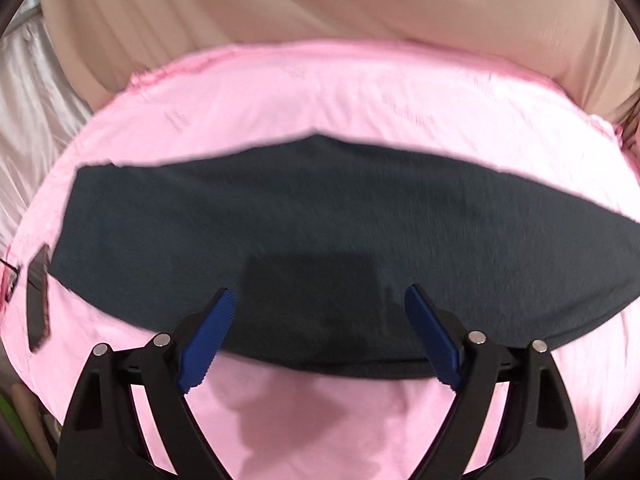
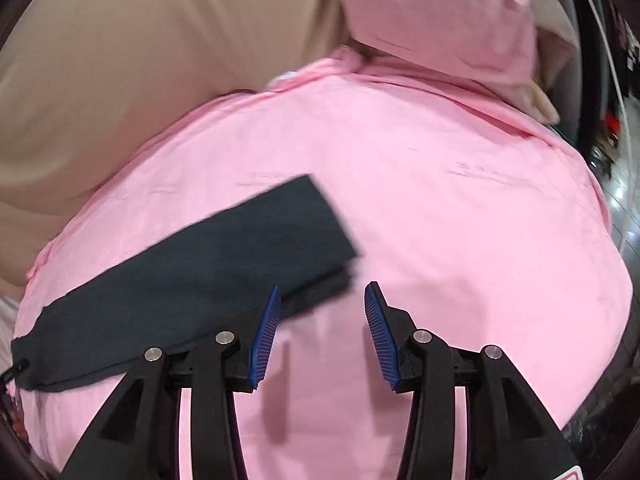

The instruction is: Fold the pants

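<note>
A pink sheet (image 1: 320,92) covered the bed under both grippers, with beige bedding (image 1: 280,4) bunched beyond its far edge. On the sheet lay the dark pants (image 1: 320,216), folded into one long band stretching crosswise ahead of the left gripper (image 1: 318,300), its near edge passing just beneath the fingertips. From the right gripper (image 2: 322,294) the same pants (image 2: 192,276) ran off to the left, their squared end lying just ahead of the left finger. A small dark flat object (image 1: 38,300) rested on the sheet far left of the left gripper. The left gripper's jaws stood wide apart, empty; the right gripper's jaws were partly spread, holding nothing.
</note>
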Demonstrator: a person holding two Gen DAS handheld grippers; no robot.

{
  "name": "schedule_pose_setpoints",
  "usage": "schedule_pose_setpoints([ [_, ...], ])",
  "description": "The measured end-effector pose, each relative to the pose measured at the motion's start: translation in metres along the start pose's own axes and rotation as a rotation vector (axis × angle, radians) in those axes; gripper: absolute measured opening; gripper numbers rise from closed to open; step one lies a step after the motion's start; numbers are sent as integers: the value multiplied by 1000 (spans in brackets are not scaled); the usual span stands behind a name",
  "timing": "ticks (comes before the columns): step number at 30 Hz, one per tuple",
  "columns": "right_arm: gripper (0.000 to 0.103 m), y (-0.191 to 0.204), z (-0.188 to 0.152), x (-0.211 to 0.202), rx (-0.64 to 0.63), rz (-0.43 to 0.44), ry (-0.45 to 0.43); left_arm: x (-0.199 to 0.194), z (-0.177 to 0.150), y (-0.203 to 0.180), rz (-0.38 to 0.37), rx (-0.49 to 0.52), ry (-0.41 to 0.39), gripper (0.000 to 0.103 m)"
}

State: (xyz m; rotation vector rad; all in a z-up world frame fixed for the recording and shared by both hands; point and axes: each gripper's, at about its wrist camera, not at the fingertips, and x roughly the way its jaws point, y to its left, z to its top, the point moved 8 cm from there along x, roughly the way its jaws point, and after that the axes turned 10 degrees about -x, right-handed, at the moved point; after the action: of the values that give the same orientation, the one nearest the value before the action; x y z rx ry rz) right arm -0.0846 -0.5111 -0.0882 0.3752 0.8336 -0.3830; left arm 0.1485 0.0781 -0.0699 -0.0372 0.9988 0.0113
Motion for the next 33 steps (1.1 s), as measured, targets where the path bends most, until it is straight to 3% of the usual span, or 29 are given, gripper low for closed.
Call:
schedule_pose_setpoints([
  [6, 42, -2, 7, 22, -99, 14, 25, 13, -16, 15, 57, -50, 49, 85],
  [8, 8, 8, 12, 27, -133, 54, 40, 12, -20, 20, 70, -56, 53, 85],
  [11, 7, 3, 33, 6, -198, -24, -21, 10, -19, 22, 91, -60, 53, 85],
  [13, 6, -12, 47, -8, -146, -10, -67, 9, -19, 21, 99, -57, 55, 86],
  [16, 6, -27, 28, 30, -137, -24, 37, 14, -23, 18, 124, -23, 61, 88],
  [18, 6, -24, 30, 29, -138, -13, 22, 17, -25, 16, 149, 11, 50, 90],
  [23, 9, -15, 35, 18, -106, 21, -12, 16, -26, 22, 140, 8, 56, 94],
  [25, 12, -13, 42, 7, -113, -19, -42, 16, -24, 26, 127, -5, 57, 94],
  [28, 32, -25, 42, -1, -72, -54, -50, 13, -23, 30, 105, -28, 50, 93],
  [30, 35, -27, 36, -8, -23, -16, -37, 8, -23, 30, 74, -56, 46, 93],
  [33, 51, -18, 26, -4, 15, 56, -14, -2, -20, 24, 9, -93, 22, 93],
])
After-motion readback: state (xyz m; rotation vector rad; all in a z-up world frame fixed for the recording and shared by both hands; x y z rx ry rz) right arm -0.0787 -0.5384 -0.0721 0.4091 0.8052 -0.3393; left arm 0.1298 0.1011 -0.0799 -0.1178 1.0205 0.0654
